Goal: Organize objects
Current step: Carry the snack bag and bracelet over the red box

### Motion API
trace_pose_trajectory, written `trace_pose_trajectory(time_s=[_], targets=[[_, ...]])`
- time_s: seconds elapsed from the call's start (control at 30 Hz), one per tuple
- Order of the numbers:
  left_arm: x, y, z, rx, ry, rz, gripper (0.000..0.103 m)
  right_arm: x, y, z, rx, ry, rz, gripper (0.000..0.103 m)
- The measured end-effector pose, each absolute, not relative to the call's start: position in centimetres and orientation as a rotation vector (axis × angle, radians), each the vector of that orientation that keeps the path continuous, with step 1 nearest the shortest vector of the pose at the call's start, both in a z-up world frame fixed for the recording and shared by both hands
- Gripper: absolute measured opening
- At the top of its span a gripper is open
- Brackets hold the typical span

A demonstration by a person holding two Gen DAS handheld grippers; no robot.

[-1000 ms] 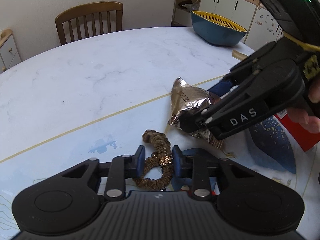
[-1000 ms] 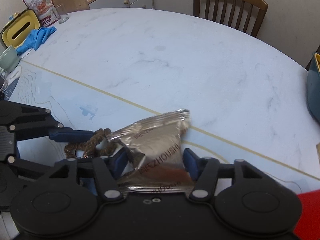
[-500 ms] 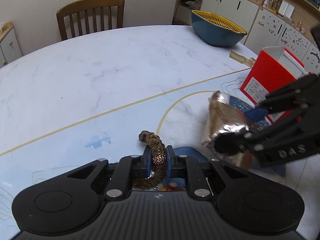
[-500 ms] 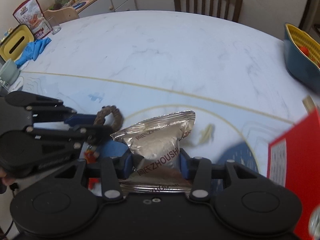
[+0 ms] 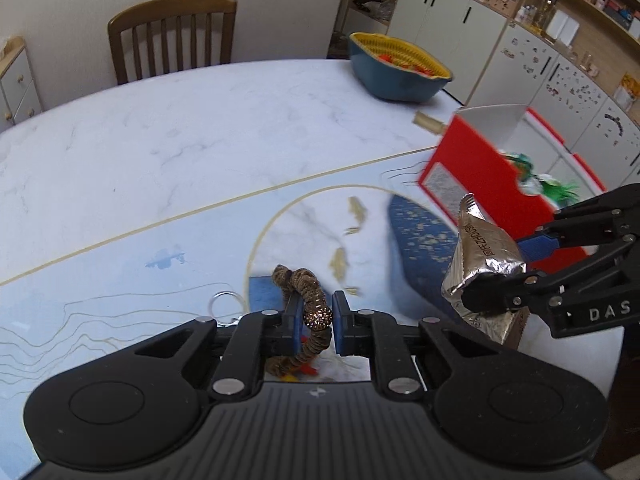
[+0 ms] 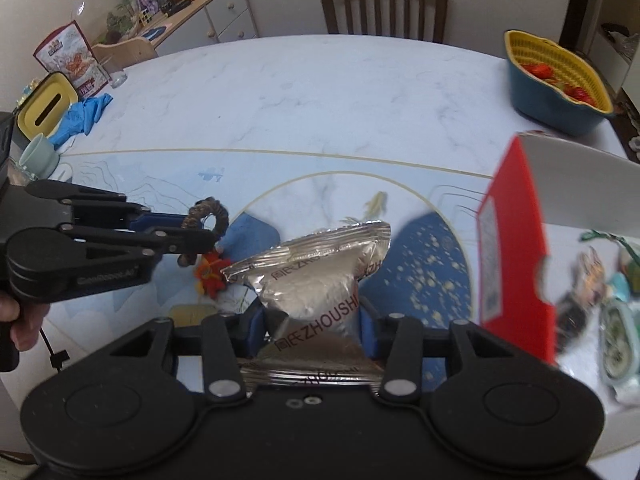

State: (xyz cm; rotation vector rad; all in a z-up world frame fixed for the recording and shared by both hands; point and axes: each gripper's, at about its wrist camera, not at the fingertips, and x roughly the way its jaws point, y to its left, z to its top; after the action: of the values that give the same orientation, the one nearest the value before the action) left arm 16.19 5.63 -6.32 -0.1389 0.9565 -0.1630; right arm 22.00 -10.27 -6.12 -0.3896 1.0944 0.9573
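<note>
Silver foil packet (image 6: 320, 280) being clamped between the pads of the right gripper (image 6: 312, 328), clear of the table (image 5: 160, 128); red box (image 6: 516, 248) standing open just to the right of that gripper. Brown hair tie (image 5: 306, 300) being pinched by the fully closed left gripper (image 5: 313, 318), also lifted off the surface. Judging progress: both items picked up, neither yet put away; the box already holding several small things, so sorting partly done. Remaining, probably: carrying packet and hair tie over and dropping them in. Loose on the table below the left gripper: a metal ring (image 5: 226, 302) and an orange-red scrap (image 6: 210, 274).

Comparing views: right wrist showing box contents beyond its red wall, blurred, plus a hand (image 6: 20, 320) on the left handle. Left wrist showing the ring, hidden in the other view, and the packet edge-on ahead and to the right.
</note>
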Motion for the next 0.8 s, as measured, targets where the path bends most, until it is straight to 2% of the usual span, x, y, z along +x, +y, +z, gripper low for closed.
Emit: trace_pose_trajectory(time_s=[0.33, 0.8], targets=[[15.3, 1.3, -1.7, -0.093, 0.912, -0.189, 0.014, 22.7, -15.1, -2.8, -0.349, 1.051, 0.955, 0.044], [18.9, -7.7, 1.8, -0.031, 0.857, -0.262, 0.014, 28.2, -22.3, -0.9, -0.308, 0.985, 0.888, 0.044]])
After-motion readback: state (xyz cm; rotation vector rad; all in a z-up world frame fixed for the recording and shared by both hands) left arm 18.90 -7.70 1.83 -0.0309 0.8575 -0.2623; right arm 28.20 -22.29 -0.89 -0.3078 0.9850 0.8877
